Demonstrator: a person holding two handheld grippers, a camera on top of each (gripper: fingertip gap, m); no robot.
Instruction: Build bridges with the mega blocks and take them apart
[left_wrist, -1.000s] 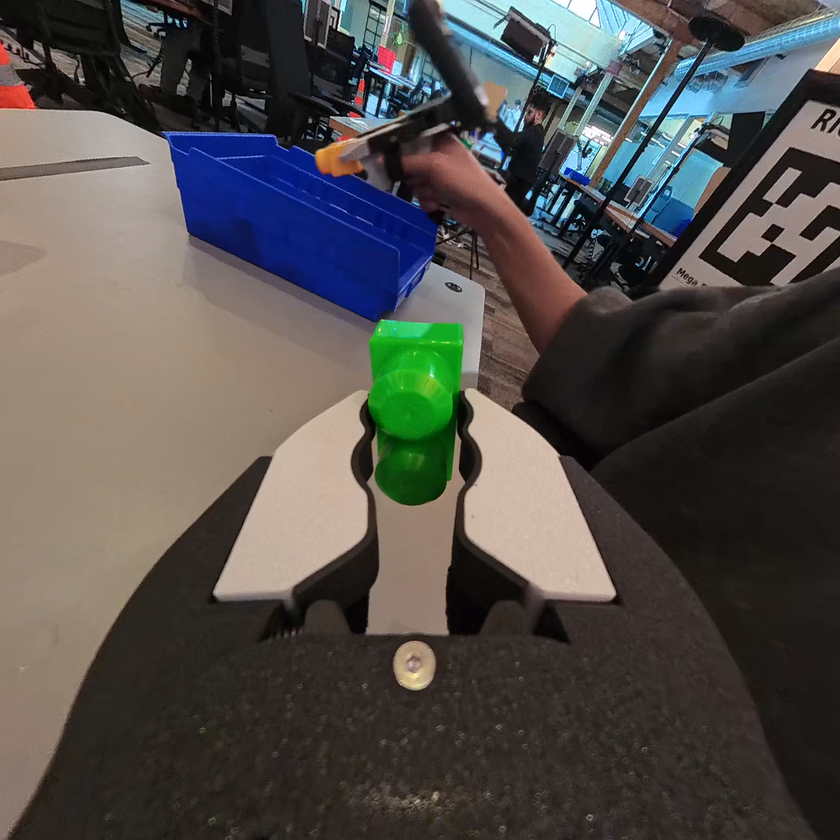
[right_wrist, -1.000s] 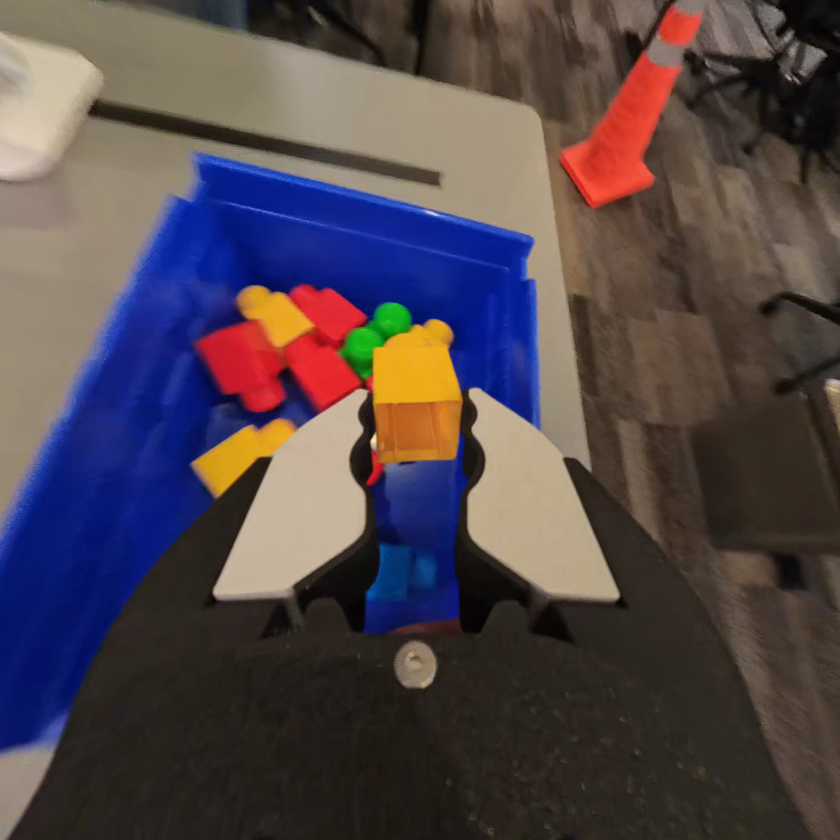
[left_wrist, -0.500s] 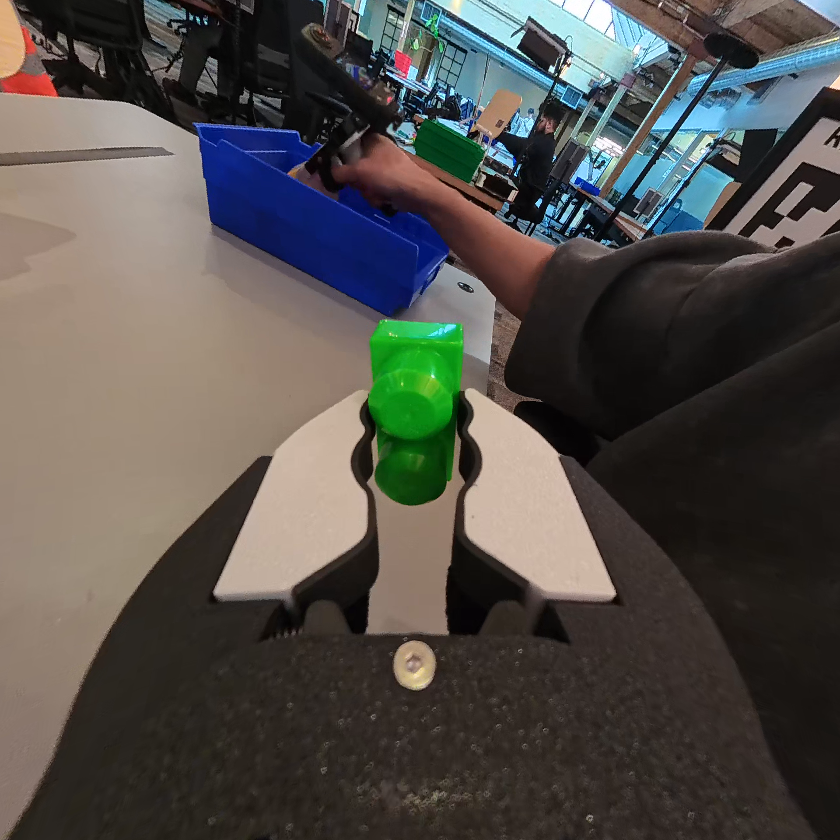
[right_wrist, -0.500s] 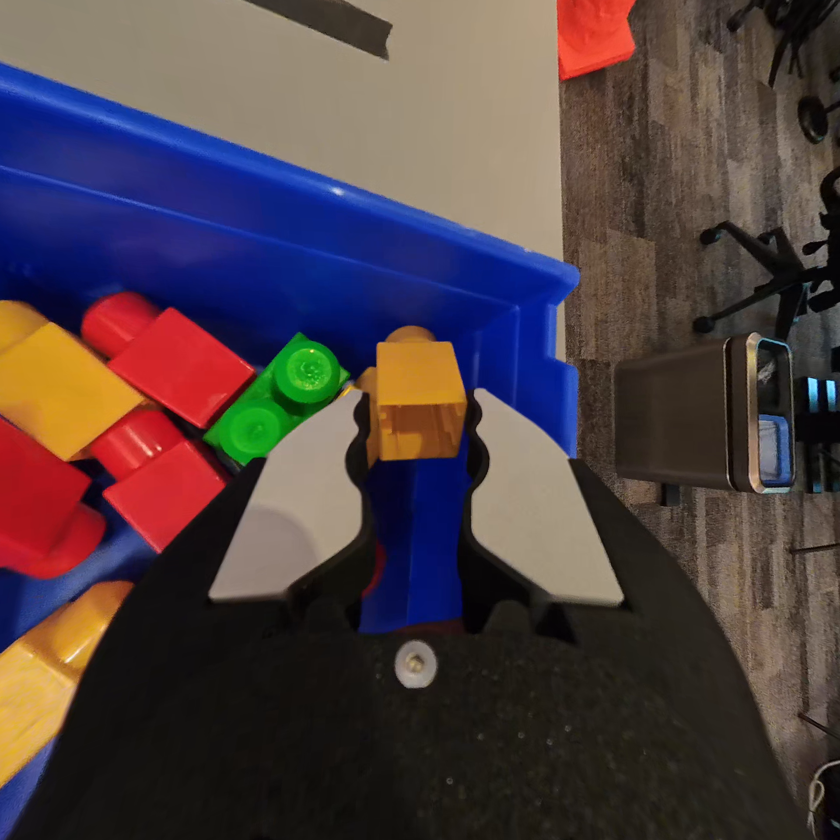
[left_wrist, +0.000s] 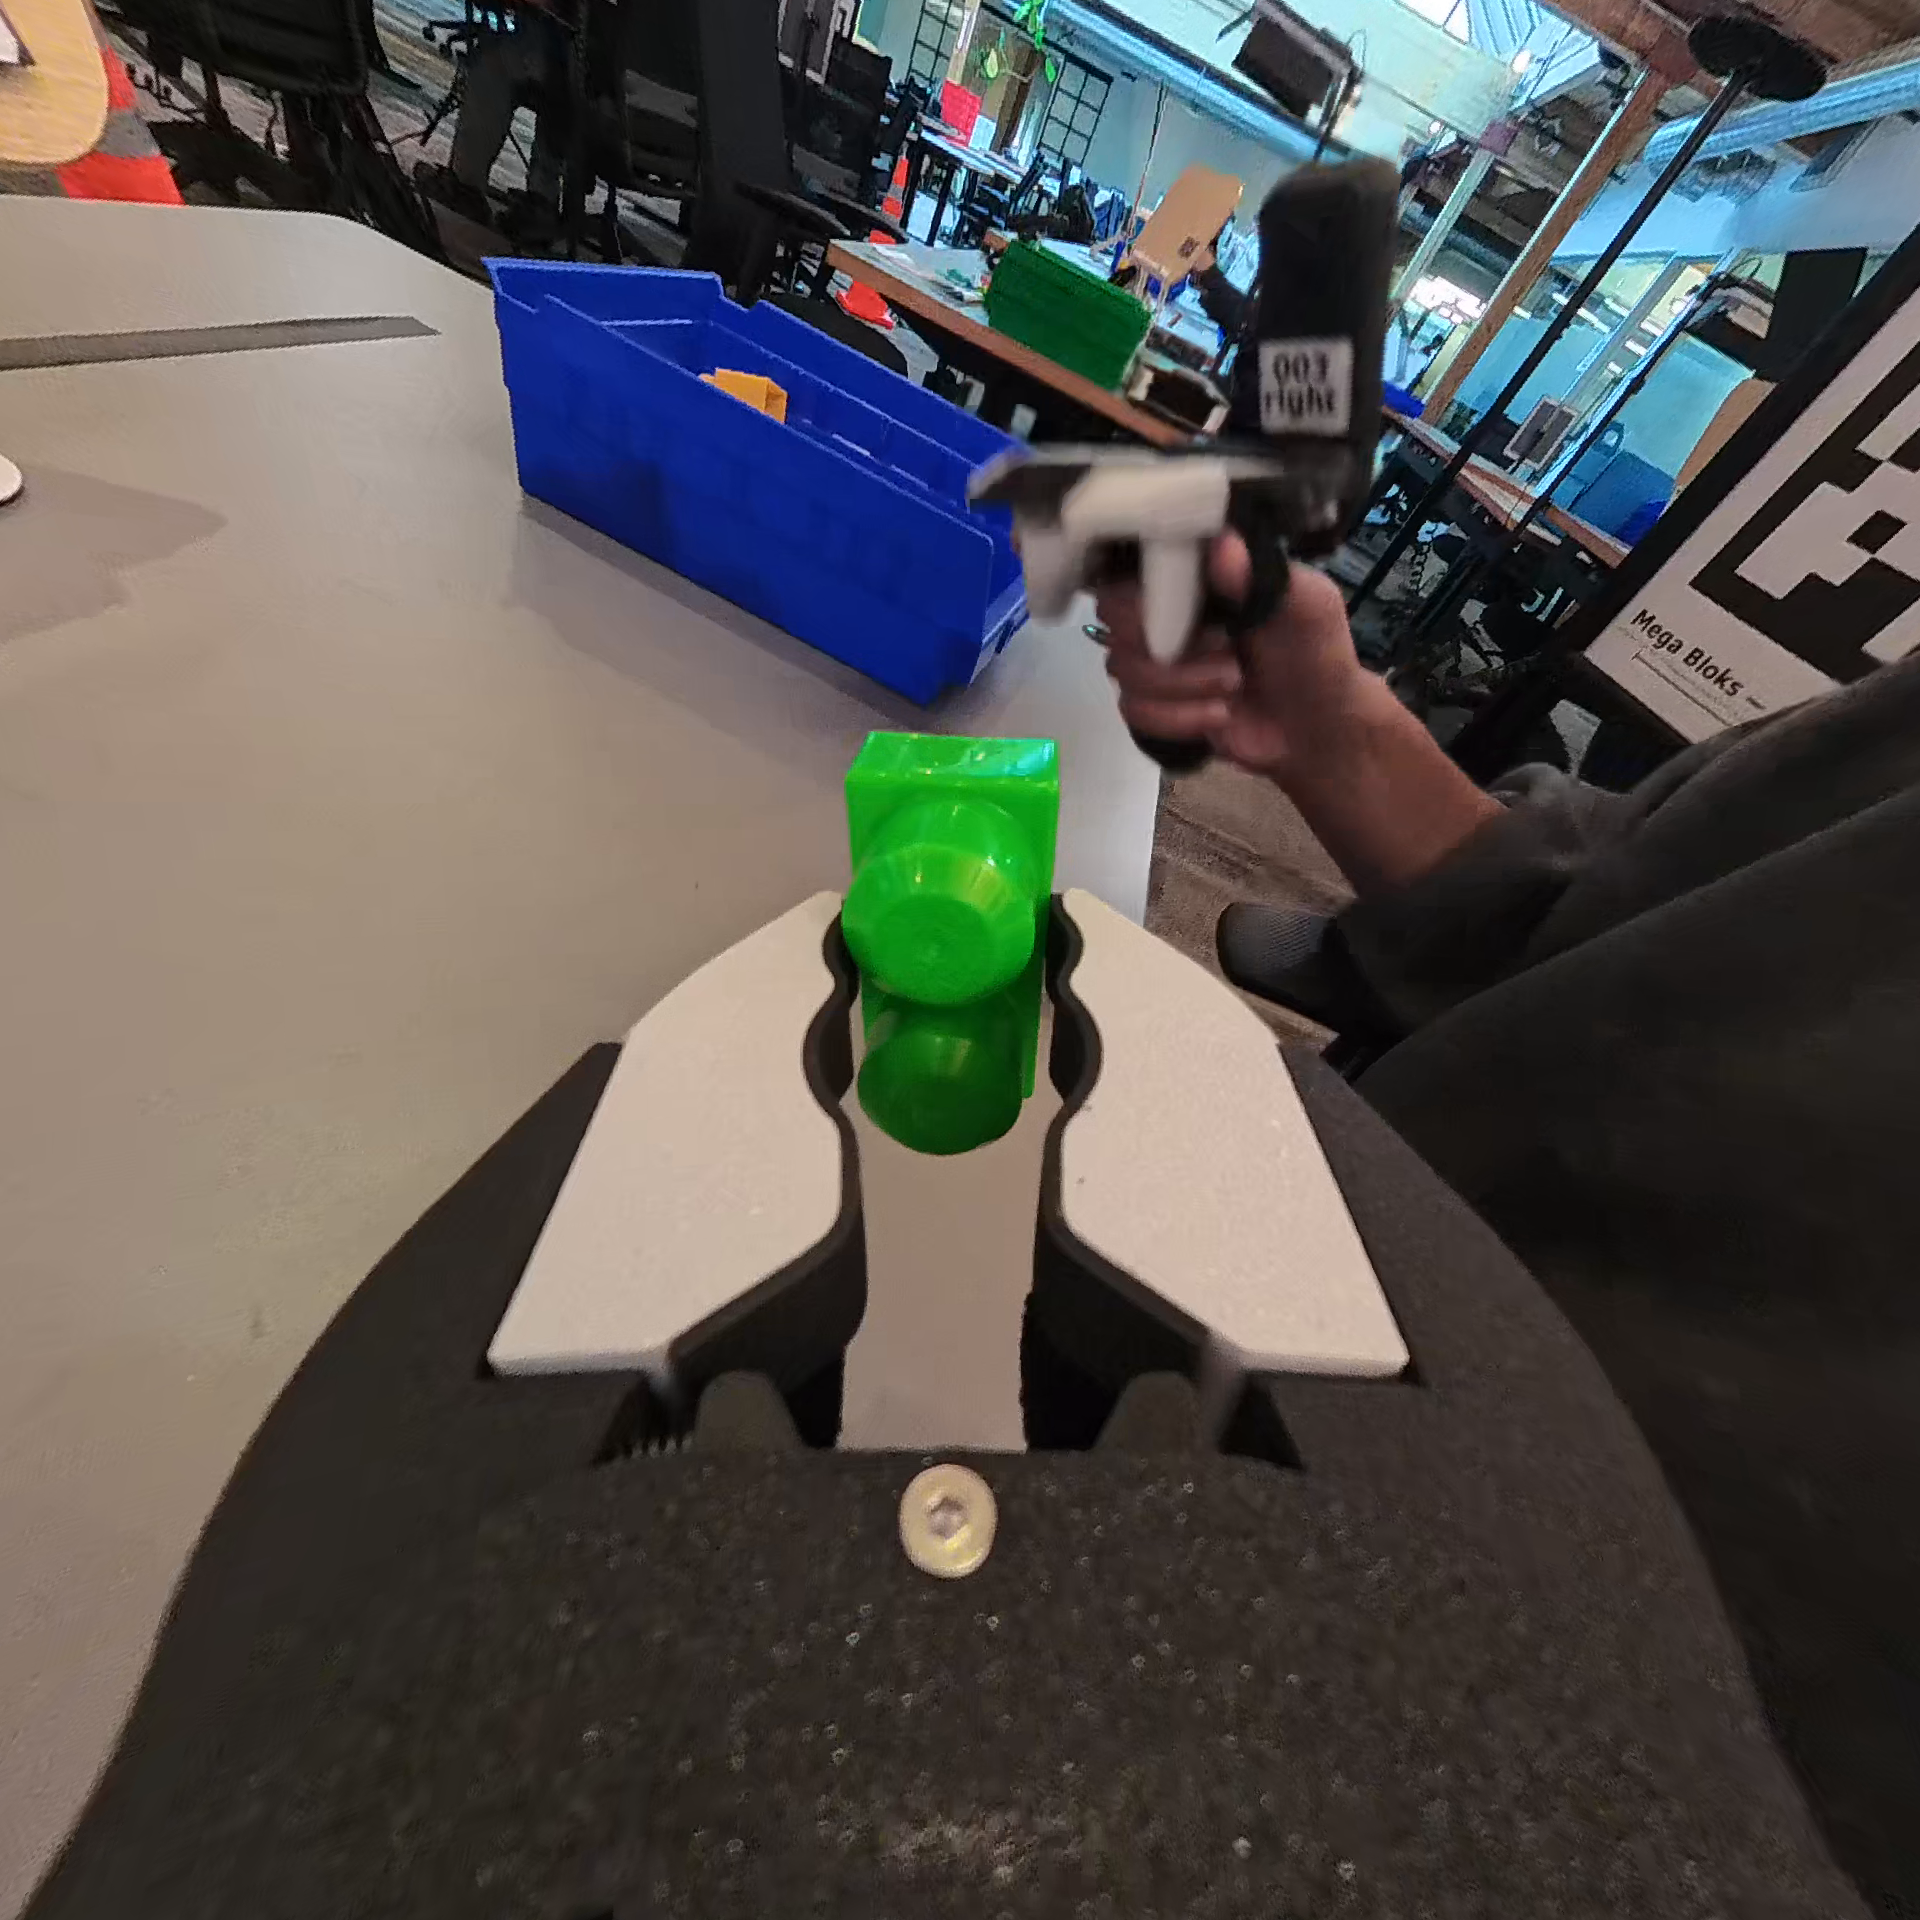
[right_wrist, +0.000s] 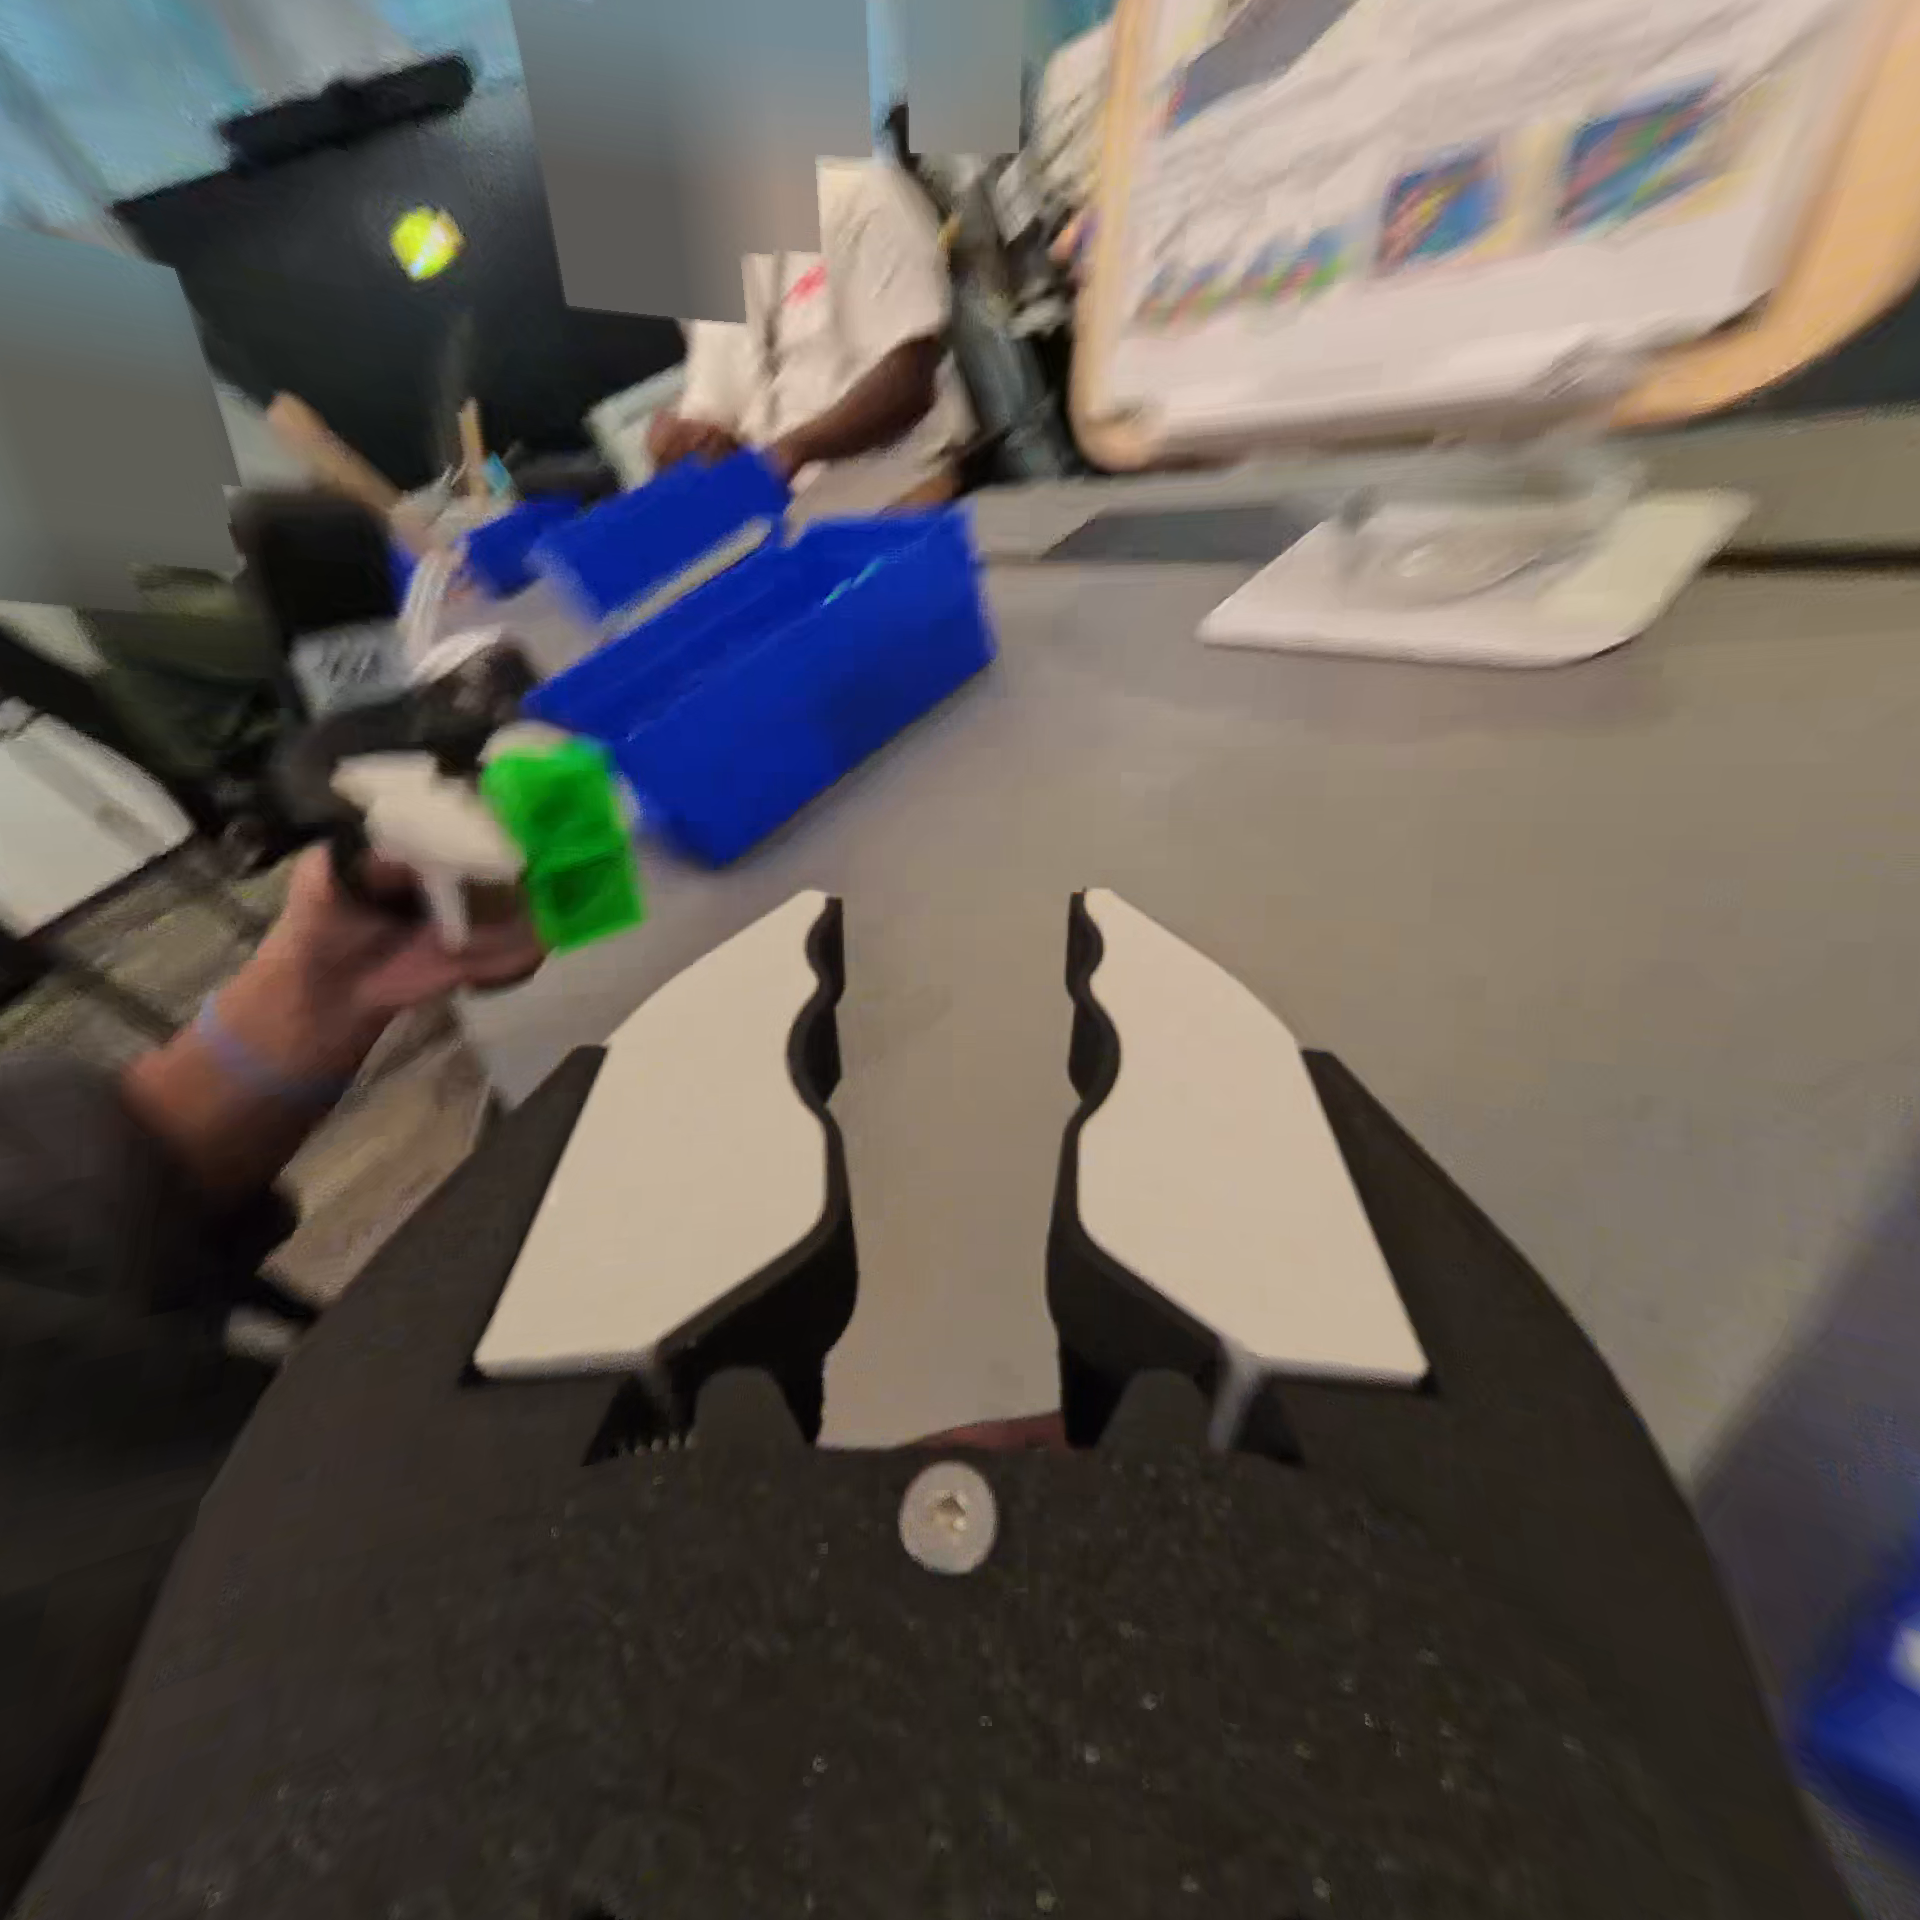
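The left gripper (left_wrist: 945, 935) is clamped on a green block (left_wrist: 948, 935), studs pointing back at the camera, held above the grey table (left_wrist: 312, 831) close to its near right edge. The right gripper (right_wrist: 951, 914) has its jaws parted with nothing between them — only bare tabletop shows in the gap. From the left wrist view it hangs beside the blue bin's (left_wrist: 769, 499) near end, past the table's edge. The bin sits toward the right edge, with an orange block (left_wrist: 746, 393) inside it (other contents hidden by the wall). Broad open table lies left of the bin and ahead of both grippers — a white tray (right_wrist: 1475, 592) rests far off.
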